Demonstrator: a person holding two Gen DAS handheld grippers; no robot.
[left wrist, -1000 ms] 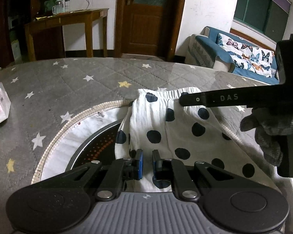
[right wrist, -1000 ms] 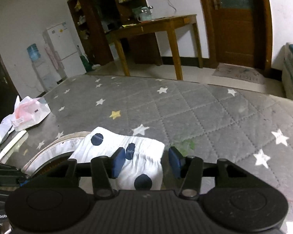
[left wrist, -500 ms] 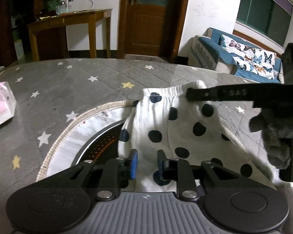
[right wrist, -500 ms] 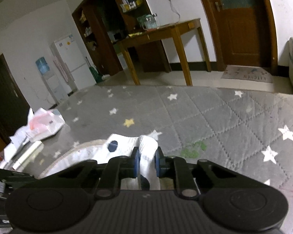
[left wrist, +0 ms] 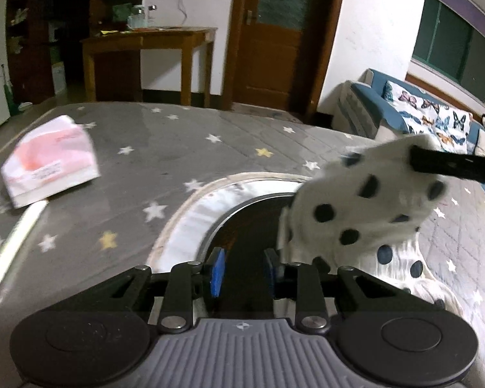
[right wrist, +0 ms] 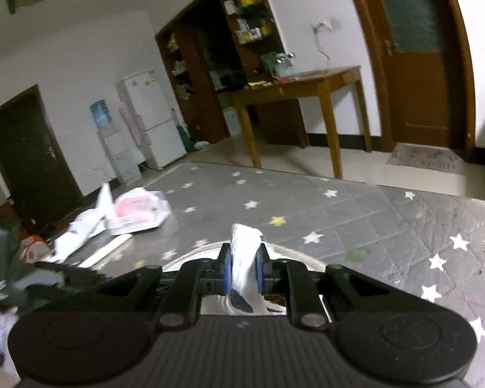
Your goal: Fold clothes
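A white garment with dark polka dots (left wrist: pixel 368 207) hangs lifted at the right of the left wrist view, its lower part resting on the grey star-patterned table cover (left wrist: pixel 177 148). My right gripper (right wrist: pixel 245 270) is shut on a bunched edge of the garment (right wrist: pixel 244 258); its black finger (left wrist: pixel 452 165) shows in the left wrist view gripping the garment's top. My left gripper (left wrist: pixel 244 273) is open and empty, just left of the garment, above a dark round plate (left wrist: pixel 242 223).
A pink-and-white tissue pack (left wrist: pixel 51 165) and a white stick (left wrist: pixel 13 245) lie at the left of the table. A wooden desk (left wrist: pixel 148 42) and a door stand behind. A blue sofa (left wrist: pixel 430 116) is at the right.
My left gripper opened, let go of the garment and swung left. My right gripper shut on the garment's edge and lifted it up off the table.
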